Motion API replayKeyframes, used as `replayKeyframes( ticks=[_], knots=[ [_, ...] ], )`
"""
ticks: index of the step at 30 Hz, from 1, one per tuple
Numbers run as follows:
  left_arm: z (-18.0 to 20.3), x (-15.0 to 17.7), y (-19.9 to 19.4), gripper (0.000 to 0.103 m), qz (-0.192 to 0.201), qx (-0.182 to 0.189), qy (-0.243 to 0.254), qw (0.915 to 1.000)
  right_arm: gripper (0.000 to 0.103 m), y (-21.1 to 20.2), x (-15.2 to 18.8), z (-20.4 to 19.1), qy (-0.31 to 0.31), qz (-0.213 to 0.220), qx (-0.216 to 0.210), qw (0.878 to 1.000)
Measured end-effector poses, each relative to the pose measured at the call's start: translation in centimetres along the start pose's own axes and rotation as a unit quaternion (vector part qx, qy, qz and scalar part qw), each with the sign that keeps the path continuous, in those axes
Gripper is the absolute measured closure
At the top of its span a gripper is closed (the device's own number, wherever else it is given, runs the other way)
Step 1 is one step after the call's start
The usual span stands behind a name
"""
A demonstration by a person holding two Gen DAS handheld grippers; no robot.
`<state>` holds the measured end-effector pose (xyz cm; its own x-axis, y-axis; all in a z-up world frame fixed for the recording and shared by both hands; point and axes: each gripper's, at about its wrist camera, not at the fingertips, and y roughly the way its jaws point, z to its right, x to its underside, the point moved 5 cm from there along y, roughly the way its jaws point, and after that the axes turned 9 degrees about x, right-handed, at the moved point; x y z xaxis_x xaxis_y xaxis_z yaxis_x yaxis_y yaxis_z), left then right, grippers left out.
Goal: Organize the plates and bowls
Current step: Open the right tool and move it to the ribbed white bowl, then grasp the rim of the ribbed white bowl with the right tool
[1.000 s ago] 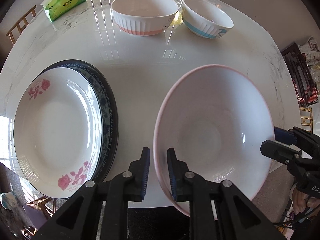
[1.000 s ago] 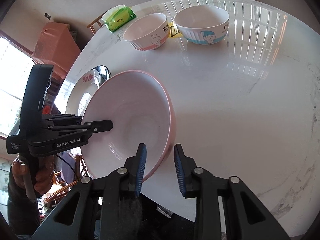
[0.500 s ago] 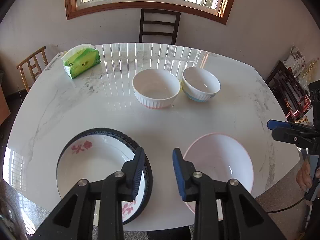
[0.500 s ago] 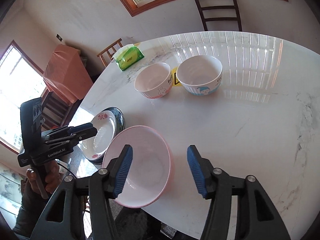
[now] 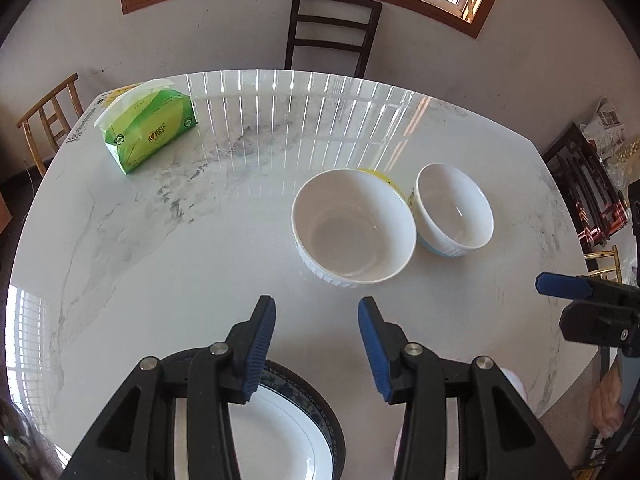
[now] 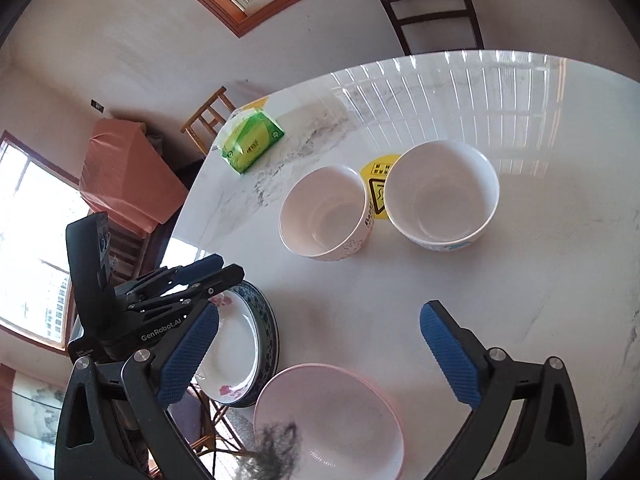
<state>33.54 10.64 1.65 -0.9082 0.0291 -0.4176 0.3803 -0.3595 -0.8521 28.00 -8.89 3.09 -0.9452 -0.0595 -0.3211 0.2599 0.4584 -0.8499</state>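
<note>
My left gripper (image 5: 317,344) is open and empty, raised above the table's near edge over the stacked plates (image 5: 280,432): a white flowered plate on a blue-rimmed one (image 6: 240,356). My right gripper (image 6: 320,356) is wide open and empty above the pink-rimmed bowl (image 6: 332,420), which rests at the near edge. A ribbed pink bowl (image 5: 354,228) (image 6: 326,212) and a blue-banded bowl (image 5: 454,208) (image 6: 442,196) stand side by side mid-table. The left gripper (image 6: 188,280) also shows at the left of the right wrist view.
A green tissue pack (image 5: 148,130) lies at the far left corner of the marble table (image 5: 200,240). A yellow sticker (image 6: 378,178) sits between the two small bowls. A dark chair (image 5: 330,36) stands behind the table; a wooden chair (image 5: 52,120) stands at the left.
Both grippers let go of the pink-rimmed bowl, opened and pulled up and back. The bowl now rests on the table beside the stacked plates.
</note>
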Motion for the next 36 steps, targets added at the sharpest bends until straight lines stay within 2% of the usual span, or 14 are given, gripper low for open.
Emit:
replayKeyframes(
  ticks=[2, 5, 8, 10, 13, 14, 21, 22, 23, 25, 28, 31, 36],
  knots=[
    [-1.0, -1.2, 0.8, 0.059, 0.000, -0.010, -0.001, 1.0000, 0.031, 1.8, -0.5, -0.7, -0.003, -0.020, 0.008, 1.000],
    [-2.2, -2.7, 2.3, 0.059, -0.009, -0.025, 0.005, 0.9996, 0.052, 4.4, -0.8, -1.0, 0.003, -0.040, 0.022, 0.999],
    [-3.2, -3.8, 3.6, 0.059, -0.013, -0.029, 0.008, 0.9995, 0.060, 6.3, -1.6, -0.6, 0.021, -0.048, 0.041, 0.998],
    [-3.3, -4.4, 4.6, 0.059, -0.024, -0.019, 0.013, 0.9995, 0.062, 7.3, -2.1, -0.3, 0.032, -0.049, 0.050, 0.997],
    [-3.1, -5.1, 5.4, 0.059, -0.021, -0.031, 0.032, 0.9988, 0.062, 8.2, -2.8, 0.2, 0.047, -0.050, 0.060, 0.996],
    [-3.0, -5.2, 5.7, 0.059, -0.025, -0.024, 0.036, 0.9987, 0.063, 8.5, -3.0, 0.3, 0.049, -0.051, 0.066, 0.995],
    [-3.8, -5.8, 8.4, 0.060, -0.052, -0.010, 0.004, 0.9986, 0.068, 10.5, -3.8, 0.5, 0.067, -0.055, 0.072, 0.994],
    [-4.1, -5.9, 8.9, 0.067, -0.055, -0.013, 0.000, 0.9984, 0.069, 10.7, -3.9, 0.5, 0.066, -0.055, 0.074, 0.994],
    [-4.2, -5.8, 9.3, 0.080, -0.058, -0.012, -0.004, 0.9983, 0.069, 10.9, -4.0, 0.5, 0.065, -0.055, 0.078, 0.993],
    [-4.3, -5.7, 10.2, 0.095, -0.069, 0.003, -0.012, 0.9975, 0.072, 11.2, -4.3, 0.5, 0.061, -0.052, 0.084, 0.993],
    [-3.9, -5.5, 10.6, 0.096, -0.058, -0.025, 0.001, 0.9980, 0.084, 11.7, -4.5, 0.8, 0.049, -0.048, 0.100, 0.993],
    [-4.0, -5.2, 10.3, 0.096, -0.048, -0.035, -0.017, 0.9981, 0.084, 11.7, -4.6, 0.6, 0.030, -0.041, 0.108, 0.993],
    [-3.6, -4.1, 8.3, 0.096, -0.023, -0.041, -0.023, 0.9986, 0.085, 11.3, -4.0, 0.3, 0.018, -0.042, 0.090, 0.995]
  ],
)
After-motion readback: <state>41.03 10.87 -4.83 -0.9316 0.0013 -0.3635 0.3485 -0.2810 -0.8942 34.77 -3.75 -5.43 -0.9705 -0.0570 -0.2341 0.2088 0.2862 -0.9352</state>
